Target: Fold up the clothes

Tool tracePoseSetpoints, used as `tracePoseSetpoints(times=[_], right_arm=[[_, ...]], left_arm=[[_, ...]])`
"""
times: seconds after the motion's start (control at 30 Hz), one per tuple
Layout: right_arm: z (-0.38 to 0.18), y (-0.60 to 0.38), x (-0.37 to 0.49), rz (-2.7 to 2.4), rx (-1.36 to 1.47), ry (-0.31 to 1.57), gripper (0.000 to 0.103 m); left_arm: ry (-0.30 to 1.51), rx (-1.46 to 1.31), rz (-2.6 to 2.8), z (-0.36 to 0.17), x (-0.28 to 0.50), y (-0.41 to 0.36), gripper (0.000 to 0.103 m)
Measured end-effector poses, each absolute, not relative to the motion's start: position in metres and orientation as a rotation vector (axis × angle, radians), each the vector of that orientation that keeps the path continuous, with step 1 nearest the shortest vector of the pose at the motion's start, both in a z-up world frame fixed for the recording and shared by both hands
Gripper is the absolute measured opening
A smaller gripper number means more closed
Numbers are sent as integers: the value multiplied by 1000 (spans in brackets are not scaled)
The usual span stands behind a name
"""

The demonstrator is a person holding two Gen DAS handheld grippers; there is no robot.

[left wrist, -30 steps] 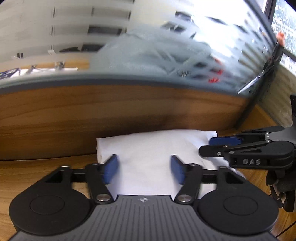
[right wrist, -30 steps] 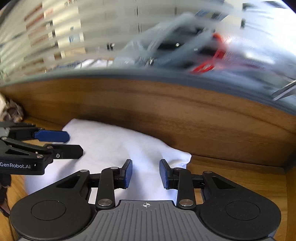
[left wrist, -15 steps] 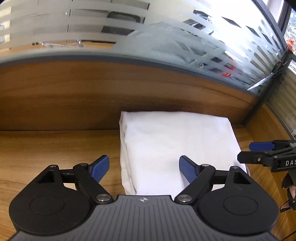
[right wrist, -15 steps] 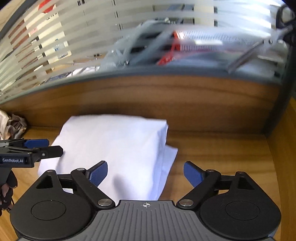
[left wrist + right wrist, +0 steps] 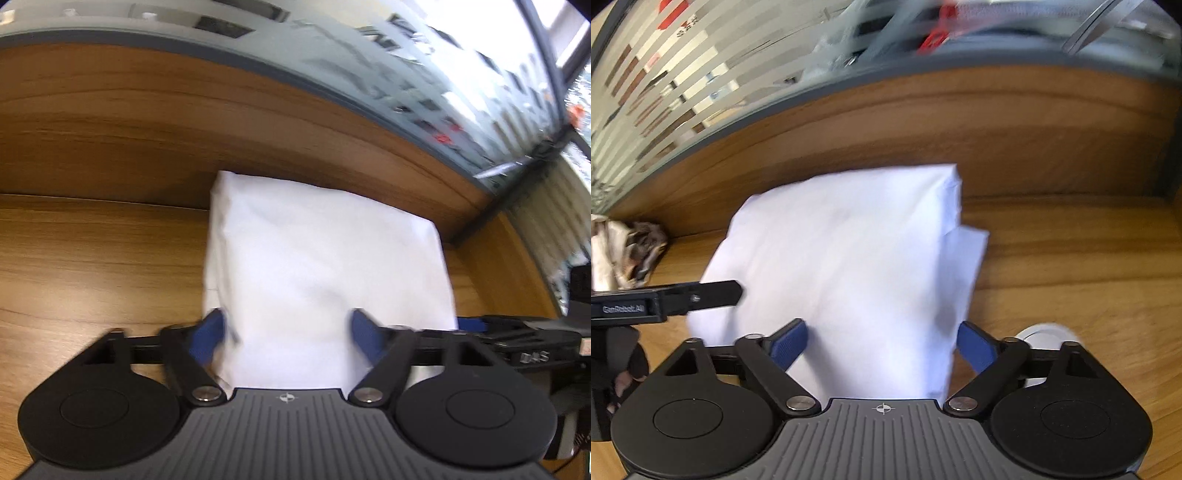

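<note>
A white folded garment (image 5: 317, 266) lies flat on the wooden table against the back panel; in the right wrist view the same garment (image 5: 857, 258) shows a lower layer sticking out at its right edge. My left gripper (image 5: 288, 332) stands open over the garment's near left part, its blue pads (image 5: 207, 336) straddling the cloth edge. My right gripper (image 5: 882, 343) is open over the near right part, nothing pinched. Each gripper shows in the other's view: the right one (image 5: 517, 332) at the garment's right edge, the left one (image 5: 713, 291) at its left edge.
A wooden back panel (image 5: 184, 129) with frosted glass above it bounds the table (image 5: 92, 258). A crumpled patterned cloth (image 5: 624, 254) lies at the far left. A small white round object (image 5: 1045, 332) sits by my right gripper's right finger. A gloved hand (image 5: 624, 365) holds the left gripper.
Both grippers opened wide from a narrower gap a second ago and pulled back toward the garment's near edge; since half a second ago they have dropped closer over it.
</note>
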State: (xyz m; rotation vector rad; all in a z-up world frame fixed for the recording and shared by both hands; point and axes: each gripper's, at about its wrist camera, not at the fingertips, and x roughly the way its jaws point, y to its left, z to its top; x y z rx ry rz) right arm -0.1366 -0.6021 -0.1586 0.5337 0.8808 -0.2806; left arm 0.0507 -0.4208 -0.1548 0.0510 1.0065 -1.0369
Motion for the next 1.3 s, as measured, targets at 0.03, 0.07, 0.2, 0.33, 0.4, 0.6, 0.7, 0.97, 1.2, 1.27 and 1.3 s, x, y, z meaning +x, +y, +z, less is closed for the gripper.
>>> tracePoseSetpoints(times=[0.03, 0.07, 0.2, 0.33, 0.4, 0.6, 0.7, 0.97, 1.2, 1.27, 1.3], right_arm=[[-158, -599, -137, -284, 526, 885, 82], [-157, -596, -137, -288, 513, 888, 79], [-153, -584, -146, -285, 508, 902, 72], [-152, -566, -163, -274, 513, 924, 72], [-152, -553, -174, -270, 514, 936, 72], [-150, -500, -214, -242, 513, 973, 72], [-147, -470, -235, -235, 502, 987, 72], [-139, -394, -286, -227, 515, 1029, 72], [-129, -343, -319, -247, 522, 1054, 72], [-125, -332, -328, -262, 528, 1053, 72], [-122, -327, -332, -270, 531, 1053, 72]], left_arm=[[992, 69, -1039, -153, 48, -420, 67], [987, 82, -1038, -152, 45, -419, 65], [1029, 93, -1033, -148, 38, -409, 64], [1060, 129, -1042, -144, 16, -389, 63], [1064, 146, -1051, -142, 1, -374, 63], [1091, 158, -1044, -139, -51, -317, 64], [1106, 159, -1038, -137, -77, -288, 64], [1145, 204, -1044, -132, -134, -220, 64], [1200, 238, -1097, -130, -161, -173, 64], [1163, 245, -1125, -122, -157, -164, 64], [1144, 248, -1139, -119, -155, -160, 64]])
